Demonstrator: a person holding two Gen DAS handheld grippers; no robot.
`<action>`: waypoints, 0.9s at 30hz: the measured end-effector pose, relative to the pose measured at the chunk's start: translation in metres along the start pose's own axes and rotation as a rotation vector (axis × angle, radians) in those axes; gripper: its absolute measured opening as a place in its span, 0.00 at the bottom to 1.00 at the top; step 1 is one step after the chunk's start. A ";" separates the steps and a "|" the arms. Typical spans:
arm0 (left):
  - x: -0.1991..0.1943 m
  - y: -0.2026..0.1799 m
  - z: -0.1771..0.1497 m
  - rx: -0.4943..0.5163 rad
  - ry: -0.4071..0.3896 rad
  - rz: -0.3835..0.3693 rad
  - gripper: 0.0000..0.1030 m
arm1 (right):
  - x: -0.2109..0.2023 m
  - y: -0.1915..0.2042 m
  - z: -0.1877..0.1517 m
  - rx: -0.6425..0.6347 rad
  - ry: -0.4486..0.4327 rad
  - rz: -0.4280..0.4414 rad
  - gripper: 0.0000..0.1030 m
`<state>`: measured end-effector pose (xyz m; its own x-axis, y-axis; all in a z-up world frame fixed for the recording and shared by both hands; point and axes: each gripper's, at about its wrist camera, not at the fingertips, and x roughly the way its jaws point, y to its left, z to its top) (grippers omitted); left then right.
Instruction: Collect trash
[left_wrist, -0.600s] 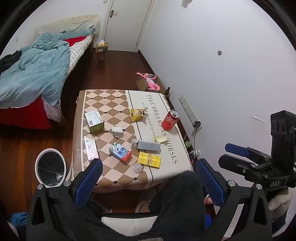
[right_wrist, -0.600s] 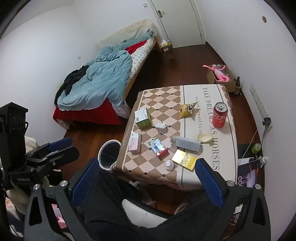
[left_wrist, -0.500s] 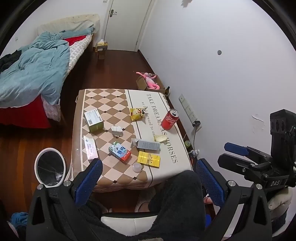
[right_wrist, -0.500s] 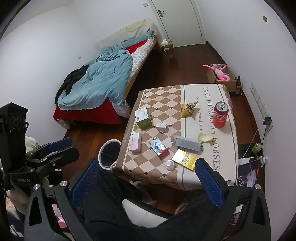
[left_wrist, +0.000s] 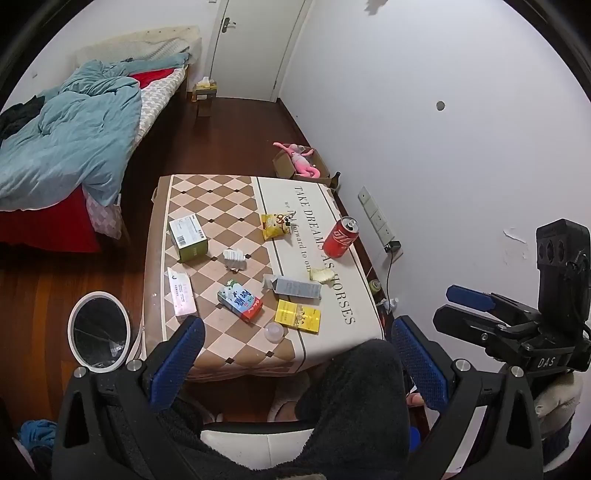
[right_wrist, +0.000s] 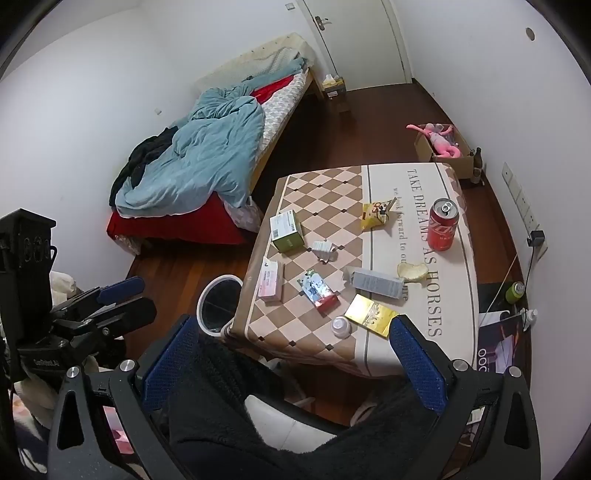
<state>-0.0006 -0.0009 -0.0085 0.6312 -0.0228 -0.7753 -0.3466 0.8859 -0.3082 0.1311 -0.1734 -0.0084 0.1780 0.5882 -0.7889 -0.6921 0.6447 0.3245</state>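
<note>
Your left tongs are spread wide apart with nothing between their blue pads, held high above the near edge of the counter. Your right tongs are likewise wide apart and hold nothing, hovering over your dark-clad lap at that same near edge. Each pair shows in the other's view, off to the side and well clear of the counter.

All the trash lies on the counter's cloth. A red soda can stands upright near the right edge, on the printed lettering. A yellow snack bag lies to its left, near the middle. A green-sided box sits toward the left edge, with a crumpled white wrapper just beside it. A pink-and-white packet lies along the left edge nearer you. A blue-and-red milk carton lies flat in the middle, a grey carton lies on its side to the right of it, and a potato chip rests near the grey carton's far end. A flat yellow box and a small translucent cup lie closest to you, just beside each other.

The white-rimmed trash bin, lined with a black bag, stands on the floor beside the counter's left near corner.
</note>
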 end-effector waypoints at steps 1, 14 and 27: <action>0.000 0.000 0.000 -0.002 -0.001 0.001 1.00 | 0.003 0.001 -0.002 -0.001 0.000 0.001 1.00; -0.001 0.001 0.000 -0.001 0.000 0.000 1.00 | 0.002 -0.004 -0.001 0.002 0.006 0.004 1.00; -0.002 0.003 0.000 -0.001 0.002 -0.001 1.00 | 0.004 -0.004 -0.001 0.002 0.008 0.003 1.00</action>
<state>-0.0028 0.0015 -0.0082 0.6299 -0.0246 -0.7763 -0.3470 0.8853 -0.3096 0.1340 -0.1737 -0.0134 0.1700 0.5864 -0.7920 -0.6914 0.6437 0.3281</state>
